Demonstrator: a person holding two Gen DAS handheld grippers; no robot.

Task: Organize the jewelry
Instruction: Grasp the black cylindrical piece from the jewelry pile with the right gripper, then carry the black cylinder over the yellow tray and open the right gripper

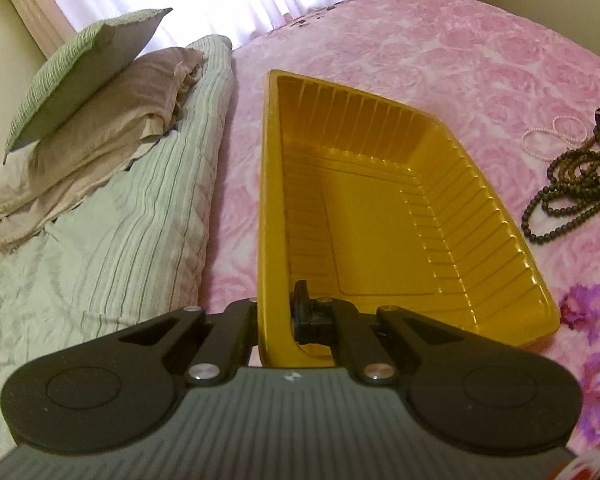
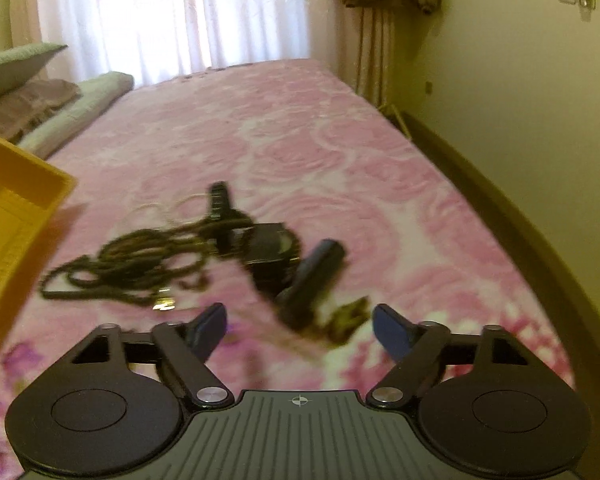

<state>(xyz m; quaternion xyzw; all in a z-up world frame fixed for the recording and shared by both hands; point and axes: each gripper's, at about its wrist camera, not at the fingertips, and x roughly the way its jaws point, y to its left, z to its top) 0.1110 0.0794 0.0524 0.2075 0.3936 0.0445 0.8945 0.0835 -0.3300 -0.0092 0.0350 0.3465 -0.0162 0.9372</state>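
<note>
Pink rose-patterned bedding covers the bed [image 2: 300, 128], with folded quilts [image 1: 112, 216] along the side towards the curtains. On it lies the jewelry: a tangle of dark bead strands [image 2: 140, 264], a pale bracelet [image 1: 548, 136] just beyond them, and dark, blurred pieces [image 2: 300, 280] I cannot name.

The left claw [image 1: 274, 320] is clamped tight on the near rim of the empty yellow tray [image 1: 380, 224], one pad inside the wall and the other outside. The tray looks tipped up off the bed on the left of the pile, likely so it is near at hand for loading.

The right claw [image 2: 298, 324] hangs low over the near edge of the pile, jaws spread wide with nothing pressed between its blue pads [image 2: 208, 324], apparently lining up to pinch a piece.
</note>
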